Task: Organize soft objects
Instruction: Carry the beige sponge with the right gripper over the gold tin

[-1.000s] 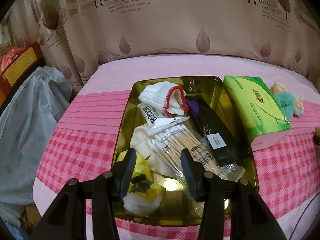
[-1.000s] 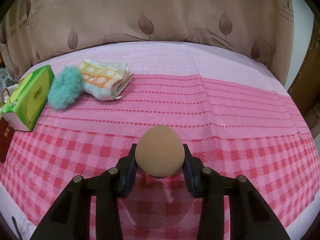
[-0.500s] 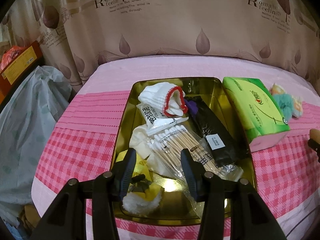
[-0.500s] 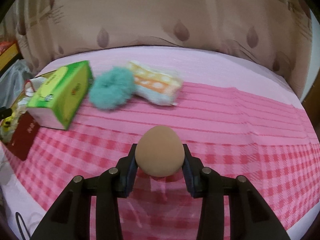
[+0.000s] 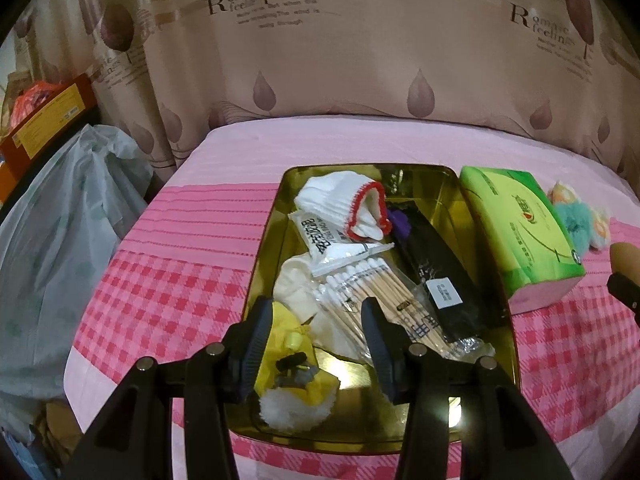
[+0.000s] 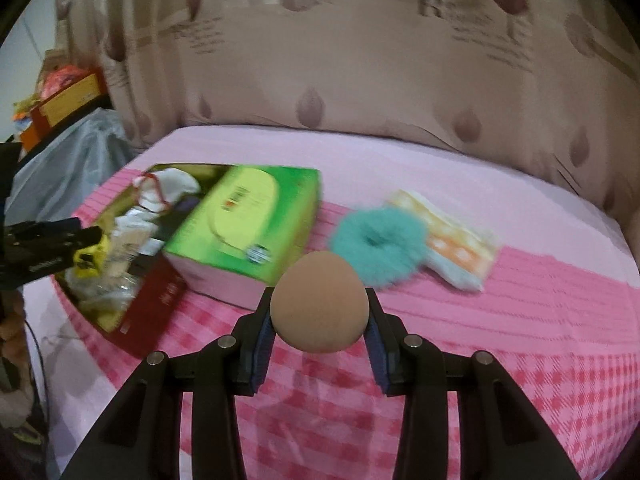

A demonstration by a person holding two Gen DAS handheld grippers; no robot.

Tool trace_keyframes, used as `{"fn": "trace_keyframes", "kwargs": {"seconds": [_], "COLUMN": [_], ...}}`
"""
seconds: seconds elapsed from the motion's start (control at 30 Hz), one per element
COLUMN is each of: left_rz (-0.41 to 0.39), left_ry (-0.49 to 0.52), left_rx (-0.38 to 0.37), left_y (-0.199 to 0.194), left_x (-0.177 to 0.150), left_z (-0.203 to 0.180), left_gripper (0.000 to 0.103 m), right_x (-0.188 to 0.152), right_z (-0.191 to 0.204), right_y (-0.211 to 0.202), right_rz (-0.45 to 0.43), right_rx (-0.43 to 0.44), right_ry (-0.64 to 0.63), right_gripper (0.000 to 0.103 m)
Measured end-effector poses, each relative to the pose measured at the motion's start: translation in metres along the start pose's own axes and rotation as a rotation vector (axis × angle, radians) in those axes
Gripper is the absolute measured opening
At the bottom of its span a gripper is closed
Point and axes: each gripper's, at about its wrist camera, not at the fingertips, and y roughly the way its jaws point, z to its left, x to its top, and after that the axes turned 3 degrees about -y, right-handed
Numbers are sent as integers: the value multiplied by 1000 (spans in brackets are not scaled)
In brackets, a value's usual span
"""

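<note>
I have the tan egg-shaped sponge (image 6: 319, 300) clamped between the pads of my right gripper (image 6: 319, 312), raised above the pink checked bedspread (image 6: 520, 380) near the green tissue pack (image 6: 248, 216), so I judge the step in hand to be carrying it to the gold metal tray (image 5: 268, 264) on the left. My left gripper (image 5: 316, 340) hangs wide and empty over the tray's near end. Next I must pass over the tissue pack and release above a free spot among the things inside.
</note>
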Motion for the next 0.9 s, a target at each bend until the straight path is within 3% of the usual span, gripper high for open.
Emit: {"fn": "trace_keyframes", "kwargs": {"seconds": [0.5, 0.9], "left_rz": [-22, -43], "left_ry": [-89, -206], "left_rx": [57, 126], "left_y": [-2, -3], "left_x": [3, 6], "left_z": [21, 49], "left_gripper": [47, 47], "right_x": [63, 86], "right_z": [119, 165], "right_y": [45, 95], "right_rz": [-9, 51], "right_rx": [166, 216], "right_ry": [-146, -221], "right_gripper": [38, 38]}}
